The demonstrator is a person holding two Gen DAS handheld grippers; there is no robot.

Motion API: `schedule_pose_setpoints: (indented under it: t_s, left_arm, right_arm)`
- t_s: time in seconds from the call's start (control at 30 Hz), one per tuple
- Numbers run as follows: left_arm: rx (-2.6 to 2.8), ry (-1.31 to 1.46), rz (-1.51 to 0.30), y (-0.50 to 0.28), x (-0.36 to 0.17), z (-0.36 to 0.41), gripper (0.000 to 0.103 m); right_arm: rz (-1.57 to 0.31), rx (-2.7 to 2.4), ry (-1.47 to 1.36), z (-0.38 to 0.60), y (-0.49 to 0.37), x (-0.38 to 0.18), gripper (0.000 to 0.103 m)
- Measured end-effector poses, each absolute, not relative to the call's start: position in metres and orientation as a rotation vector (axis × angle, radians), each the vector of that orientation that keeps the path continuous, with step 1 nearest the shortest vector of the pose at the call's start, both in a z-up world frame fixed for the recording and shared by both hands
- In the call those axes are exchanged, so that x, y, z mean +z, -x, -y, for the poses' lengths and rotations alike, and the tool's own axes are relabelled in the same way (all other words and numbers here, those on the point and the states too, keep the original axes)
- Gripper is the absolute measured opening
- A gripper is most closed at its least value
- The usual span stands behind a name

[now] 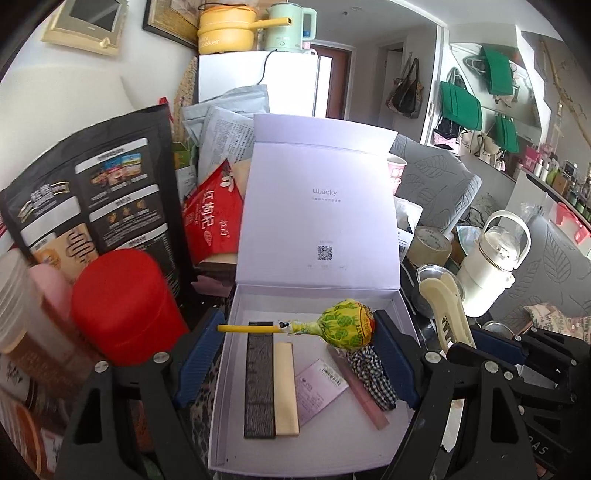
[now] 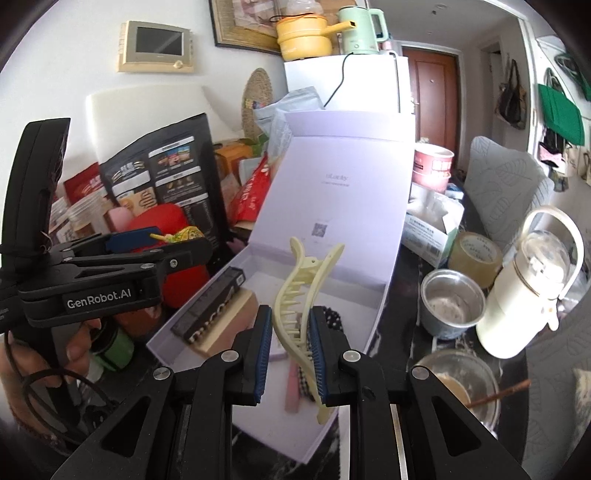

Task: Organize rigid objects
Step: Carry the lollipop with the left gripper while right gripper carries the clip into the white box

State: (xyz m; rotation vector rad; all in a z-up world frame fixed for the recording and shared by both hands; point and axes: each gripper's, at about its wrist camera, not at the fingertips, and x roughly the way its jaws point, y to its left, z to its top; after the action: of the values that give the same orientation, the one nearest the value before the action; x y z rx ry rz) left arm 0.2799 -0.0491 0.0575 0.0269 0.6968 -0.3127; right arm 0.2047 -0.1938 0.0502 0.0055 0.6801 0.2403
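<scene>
Background clutter. Far centre: a white fridge (image 1: pixel 258 79) carrying a yellow pot (image 1: pixel 227 31) and a pale green kettle (image 1: pixel 290 26). Left: a black pouch (image 1: pixel 96 192) standing behind a red canister (image 1: pixel 125 306); a red packet (image 1: pixel 214 218) leans just right of the pouch. Right: a tape roll (image 2: pixel 476 258), a metal cup (image 2: pixel 452 302) nearer, and a white handled jug (image 2: pixel 528 288) beside them. Far right: green bags (image 1: pixel 461 107) hanging on the wall.
</scene>
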Motion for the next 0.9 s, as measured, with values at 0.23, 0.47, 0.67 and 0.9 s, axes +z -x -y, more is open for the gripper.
schedule_pose_setpoints:
  t_s: [0.23, 0.47, 0.67, 0.9]
  left_arm:
    - [-0.334, -0.042, -0.737, -0.316, 0.046, 0.063, 0.081]
    - [-0.365, -0.104, -0.765, -0.345, 0.033, 0.081, 0.081]
    - [-0.394, -0.121, -0.831, -0.357, 0.012, 0.090, 0.081]
    - [-0.368, -0.155, -0.886, -0.367, -0.009, 0.097, 0.081]
  right_arm:
    - [-0.703, 0.216, -0.007, 0.198, -0.237, 0.041, 0.020]
    - [-0.738, 0.199, 0.007, 0.199, -0.257, 0.029, 0.020]
    - [-0.777, 0.175, 0.018, 0.199, -0.267, 0.015, 0.020]
    - [-0.851, 0.167, 0.043, 0.191, -0.277, -0.007, 0.020]
